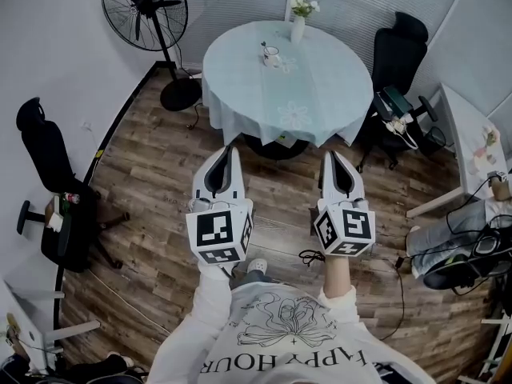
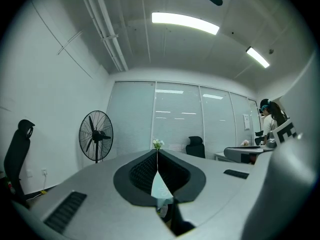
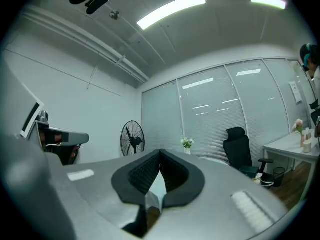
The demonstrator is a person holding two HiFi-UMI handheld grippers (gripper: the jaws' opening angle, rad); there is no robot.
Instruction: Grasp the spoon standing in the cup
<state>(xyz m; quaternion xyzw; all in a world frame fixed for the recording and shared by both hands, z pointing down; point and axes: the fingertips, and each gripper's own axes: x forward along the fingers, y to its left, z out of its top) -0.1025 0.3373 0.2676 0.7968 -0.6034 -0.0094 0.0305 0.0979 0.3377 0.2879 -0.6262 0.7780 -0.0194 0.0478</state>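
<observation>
A small white cup (image 1: pixel 272 56) with a spoon (image 1: pixel 265 48) standing in it sits on the round table (image 1: pixel 336 86), which has a pale blue cloth. Both grippers hang over the wood floor, well short of the table's near edge. My left gripper (image 1: pixel 232 150) is shut with nothing between its jaws; in the left gripper view its jaws (image 2: pixel 157 153) meet in a closed line. My right gripper (image 1: pixel 330 156) is likewise shut and empty, with its tips (image 3: pixel 160 153) pressed together. The cup does not show in either gripper view.
A vase of white flowers (image 1: pixel 299 18) stands at the table's far edge. A standing fan (image 1: pixel 149 10) is at the far left. Black office chairs sit at the left (image 1: pixel 50 186) and right (image 1: pixel 400 54). A white desk (image 1: pixel 472 138) and cables are on the right.
</observation>
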